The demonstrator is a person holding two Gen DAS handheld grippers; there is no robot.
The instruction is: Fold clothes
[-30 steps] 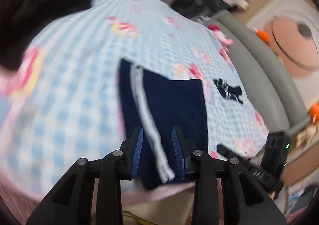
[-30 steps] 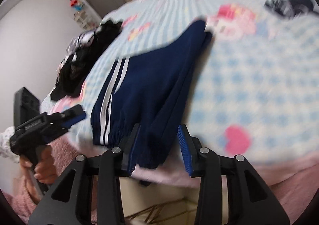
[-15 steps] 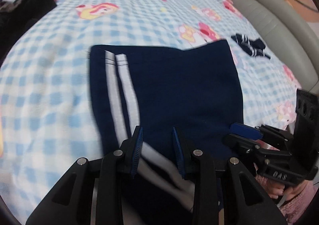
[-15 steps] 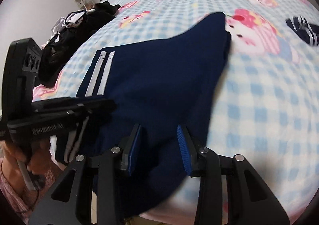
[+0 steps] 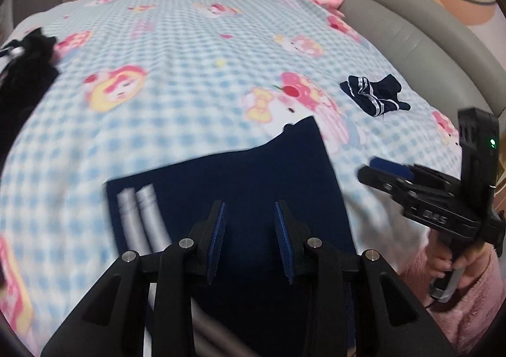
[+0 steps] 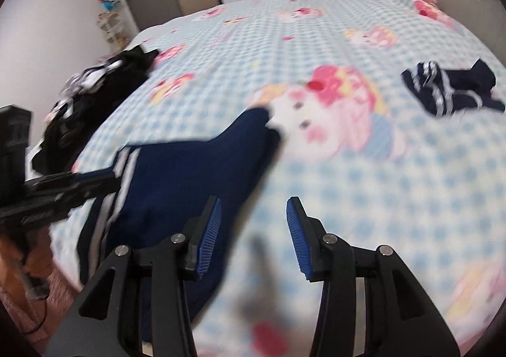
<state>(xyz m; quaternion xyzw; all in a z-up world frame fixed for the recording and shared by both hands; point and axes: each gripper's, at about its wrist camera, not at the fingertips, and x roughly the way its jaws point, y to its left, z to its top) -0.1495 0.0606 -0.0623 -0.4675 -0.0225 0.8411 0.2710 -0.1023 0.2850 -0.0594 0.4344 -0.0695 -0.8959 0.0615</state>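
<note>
Lying bunched at the bed's (image 5: 189,40) left edge: dark clothes (image 6: 95,94). Spread flat at the near edge now: navy pants (image 5: 253,173), no longer draped over it. Left gripper (image 5: 249,230) partly parted above the cloth, grip uncertain. Right gripper (image 6: 253,230) just widened, pinching nothing, cloth let go. Small navy garment (image 6: 449,91) waiting toward the right edge. Probably ready for folding.

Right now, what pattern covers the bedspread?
Blue-and-white checks with pink cartoon figures on the bedspread; clearest in the left wrist view.
</note>
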